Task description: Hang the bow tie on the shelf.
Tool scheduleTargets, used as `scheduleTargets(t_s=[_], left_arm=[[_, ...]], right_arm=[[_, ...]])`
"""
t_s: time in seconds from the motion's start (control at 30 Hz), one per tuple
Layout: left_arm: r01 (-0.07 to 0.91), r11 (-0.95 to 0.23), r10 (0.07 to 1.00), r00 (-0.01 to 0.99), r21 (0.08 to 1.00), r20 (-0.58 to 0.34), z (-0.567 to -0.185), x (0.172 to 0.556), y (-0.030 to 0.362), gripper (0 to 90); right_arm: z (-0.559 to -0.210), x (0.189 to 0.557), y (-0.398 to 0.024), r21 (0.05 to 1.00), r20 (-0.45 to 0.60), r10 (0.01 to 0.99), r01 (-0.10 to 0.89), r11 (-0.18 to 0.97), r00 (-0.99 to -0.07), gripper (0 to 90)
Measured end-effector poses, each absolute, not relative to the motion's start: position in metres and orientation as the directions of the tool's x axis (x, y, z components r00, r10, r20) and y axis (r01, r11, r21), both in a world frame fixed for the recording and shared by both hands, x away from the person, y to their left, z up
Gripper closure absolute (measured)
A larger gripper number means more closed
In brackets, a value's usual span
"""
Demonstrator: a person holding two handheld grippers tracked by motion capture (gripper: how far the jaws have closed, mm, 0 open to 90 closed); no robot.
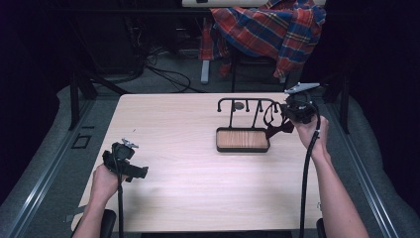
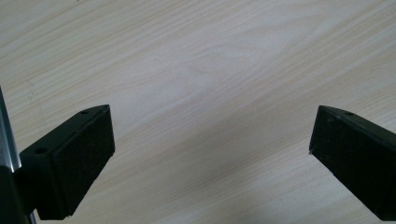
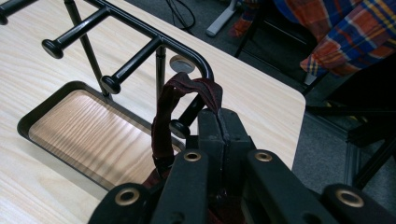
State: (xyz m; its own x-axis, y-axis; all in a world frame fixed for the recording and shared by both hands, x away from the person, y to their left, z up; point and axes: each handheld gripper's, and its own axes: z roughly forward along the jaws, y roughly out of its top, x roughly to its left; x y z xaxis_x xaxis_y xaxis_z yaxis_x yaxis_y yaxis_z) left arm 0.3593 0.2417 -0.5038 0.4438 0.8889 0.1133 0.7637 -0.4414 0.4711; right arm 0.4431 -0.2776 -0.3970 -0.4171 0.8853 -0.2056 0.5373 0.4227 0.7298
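The left gripper (image 1: 130,166) sits nearest the high camera, held low over the bare pale table (image 1: 173,124) at its near left corner, its jaws spread wide with nothing between them; in the left gripper view the two black pads (image 2: 79,154) frame only wood grain. Moving right across the table, a black wire rack (image 1: 245,106) stands on a wood-bottomed tray (image 1: 242,140), with short knobbed pegs sticking out from its top rail. Just right of that, the right gripper (image 1: 292,111) is up at the rack's right end, jaws pinched fully together on the strap of a dark red bow tie (image 1: 280,129), whose bow hangs below the hand toward the tray's right edge. In the right gripper view the strap (image 3: 187,86) loops up over the last peg (image 3: 189,116) near the bend of the rail, though whether it rests on the peg or only hangs in front of it I cannot tell. The risk, as I judge it, is letting go too soon: if the loop has not settled behind the peg's knob, the weight of the bow would drag it off onto the tray or table. A sideways tug with the strap pinched could also tip the light rack, or snag the loop on the neighbouring peg (image 3: 130,65).
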Motion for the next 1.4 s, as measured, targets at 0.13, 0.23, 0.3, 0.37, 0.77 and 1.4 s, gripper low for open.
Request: scheduleTargets(t_s=[0.13,0.23,0.3,0.37,0.77,1.4], left_arm=[[0.767,-0.441,0.89,0.442,0.466,0.114,-0.505,0.361,0.242,0.2],[0.761,-0.447,0.886,0.45,0.47,0.114,-0.504,0.36,0.241,0.2],[0.762,-0.448,0.885,0.451,0.467,0.113,-0.504,0.361,0.241,0.1],[0.764,-0.444,0.888,0.446,0.468,0.114,-0.504,0.361,0.242,0.2],[0.763,-0.448,0.886,0.449,0.467,0.117,-0.504,0.36,0.242,0.2],[0.762,-0.451,0.884,0.454,0.465,0.113,-0.505,0.362,0.24,0.2]], right_arm=[[-0.401,0.447,-0.277,0.728,-0.202,0.887,0.543,0.42,-0.415,89.8],[-0.404,0.449,-0.278,0.733,-0.184,0.891,0.545,0.406,-0.416,89.7],[-0.406,0.45,-0.279,0.731,-0.179,0.894,0.553,0.401,-0.412,89.7],[-0.408,0.452,-0.281,0.73,-0.169,0.894,0.557,0.396,-0.415,89.7],[-0.416,0.456,-0.286,0.742,-0.133,0.898,0.558,0.371,-0.42,89.5],[-0.428,0.461,-0.293,0.746,-0.065,0.896,0.575,0.335,-0.439,88.0]])
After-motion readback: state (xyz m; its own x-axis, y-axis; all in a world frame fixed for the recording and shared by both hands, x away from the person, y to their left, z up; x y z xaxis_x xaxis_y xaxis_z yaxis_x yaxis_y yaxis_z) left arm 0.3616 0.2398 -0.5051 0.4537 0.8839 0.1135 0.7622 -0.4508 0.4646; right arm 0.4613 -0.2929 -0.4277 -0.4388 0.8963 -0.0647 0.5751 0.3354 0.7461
